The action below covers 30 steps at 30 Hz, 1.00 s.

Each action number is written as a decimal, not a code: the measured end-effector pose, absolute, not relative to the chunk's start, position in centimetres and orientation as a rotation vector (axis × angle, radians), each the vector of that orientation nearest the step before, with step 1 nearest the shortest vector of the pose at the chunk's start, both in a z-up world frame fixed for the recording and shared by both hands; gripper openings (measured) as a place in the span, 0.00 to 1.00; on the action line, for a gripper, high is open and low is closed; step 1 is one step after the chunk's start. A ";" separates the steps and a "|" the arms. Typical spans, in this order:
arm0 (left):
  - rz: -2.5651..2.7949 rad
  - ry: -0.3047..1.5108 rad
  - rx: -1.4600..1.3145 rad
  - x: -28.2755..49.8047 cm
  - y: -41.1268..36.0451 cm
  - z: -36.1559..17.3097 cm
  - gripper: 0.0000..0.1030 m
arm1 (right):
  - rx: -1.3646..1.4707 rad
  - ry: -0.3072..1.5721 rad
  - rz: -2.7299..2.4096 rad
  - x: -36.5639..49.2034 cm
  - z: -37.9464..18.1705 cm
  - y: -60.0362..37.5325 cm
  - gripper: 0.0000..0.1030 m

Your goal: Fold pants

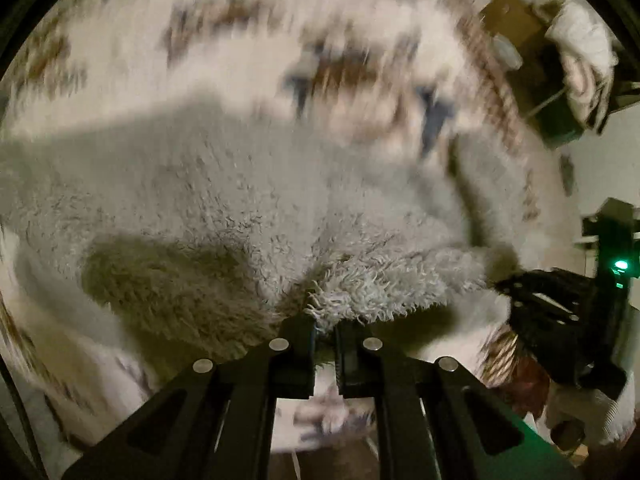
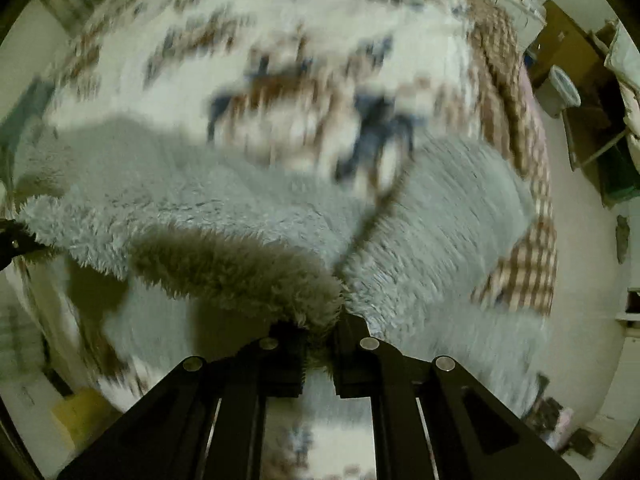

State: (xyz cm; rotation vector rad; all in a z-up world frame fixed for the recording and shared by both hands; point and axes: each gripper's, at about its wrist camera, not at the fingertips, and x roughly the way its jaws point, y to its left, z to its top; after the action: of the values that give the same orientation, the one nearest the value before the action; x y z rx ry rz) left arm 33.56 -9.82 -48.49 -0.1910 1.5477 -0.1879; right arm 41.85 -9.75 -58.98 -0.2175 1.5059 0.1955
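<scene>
Left gripper [image 1: 325,330]: black 2-finger gripper, jaws drawn together and clamping a tuft at the edge of the fluffy pale blue-grey fleece pants [image 1: 248,184]; it is pointing steeply down at the cloth.
Right gripper [image 2: 323,322]: matching black gripper, jaws likewise pinching a fold of the same fleece pants [image 2: 420,232], aimed straight down.
Where the pants are: they are hanging and spreading away from both sets of fingers, most of the pile fabric resting on the patterned white, brown and blue bedspread [image 1: 168,12] beyond the fingertips.
Long axis: judged from both wrist views, the held edge is running side to side between the 2 grippers, with the body of the garment stretching forward, away from the hands.
Which hand is nearer: neither clearly; each is already gripping its own corner. In the left wrist view the right gripper's black frame [image 1: 560,312] is showing at the right edge, just beside the same fleece edge.
Drawstring: a dark cord [image 2: 376,216] is trailing from near the right grip across the fleece.
Next move, as a judgement: the fold is turning on carrying this shared edge forward over the cloth lying ahead, both hands travelling together.
Limits: heavy blur is hiding the far end of the pants.
</scene>
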 end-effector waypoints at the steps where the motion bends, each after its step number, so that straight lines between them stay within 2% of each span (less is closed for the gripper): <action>1: -0.174 1.589 -0.195 32.4 -9.8 -50.6 0.05 | -0.243 1.535 0.189 40.1 -60.3 -9.7 0.10; 3: -0.149 1.645 -0.174 30.8 -9.8 -54.5 0.07 | -0.266 1.572 0.179 37.5 -62.8 -9.4 0.10; 5: -0.128 1.689 -0.147 30.2 -9.8 -57.0 0.09 | -0.301 1.616 0.172 36.2 -64.9 -8.9 0.15; 6: -0.132 1.693 -0.149 30.1 -9.8 -57.5 0.11 | -0.288 1.637 0.165 35.8 -65.7 -8.8 0.21; 8: -0.147 1.679 -0.162 30.1 -9.5 -57.3 0.21 | -0.227 1.666 0.150 35.8 -66.0 -9.1 0.38; 9: -0.150 1.665 -0.164 30.0 -9.4 -56.6 0.33 | -0.183 1.661 0.149 35.6 -65.4 -9.3 0.54; 10: -0.144 1.646 -0.170 29.8 -9.1 -55.6 0.57 | -0.127 1.652 0.159 35.4 -64.5 -9.5 0.77; 11: -0.145 1.630 -0.172 29.5 -8.9 -54.8 0.74 | -0.073 1.648 0.165 35.1 -63.4 -9.7 0.86; 12: -0.139 1.615 -0.166 29.1 -8.7 -53.8 0.98 | -0.016 1.643 0.158 34.7 -62.2 -10.1 0.92; 17: -0.062 1.517 -0.097 27.7 -8.1 -50.1 0.99 | 0.249 1.545 0.039 33.9 -56.5 -14.6 0.92; 20: 0.027 1.441 -0.013 28.3 -7.9 -49.1 0.99 | 0.223 1.484 -0.065 36.6 -55.0 -16.9 0.92; 24: 0.088 1.399 0.018 30.7 -9.2 -50.0 0.99 | 0.127 1.463 -0.143 43.4 -57.6 -17.7 0.92; 28: 0.094 1.369 0.055 33.8 -11.9 -51.0 0.99 | 0.063 1.530 -0.193 49.2 -63.2 -16.9 0.91; 29: 0.090 1.365 0.066 34.2 -12.5 -51.0 0.99 | 0.057 1.551 -0.207 49.9 -64.3 -17.2 0.89; 30: 0.084 1.362 0.075 34.6 -13.2 -50.9 0.99 | 0.052 1.568 -0.220 50.0 -64.9 -17.6 0.73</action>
State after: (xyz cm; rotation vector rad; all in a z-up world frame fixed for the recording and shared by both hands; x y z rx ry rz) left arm 34.56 -13.17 -50.87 0.0755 1.3616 0.0843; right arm 50.02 -17.62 -64.92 0.0519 1.5677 -0.2196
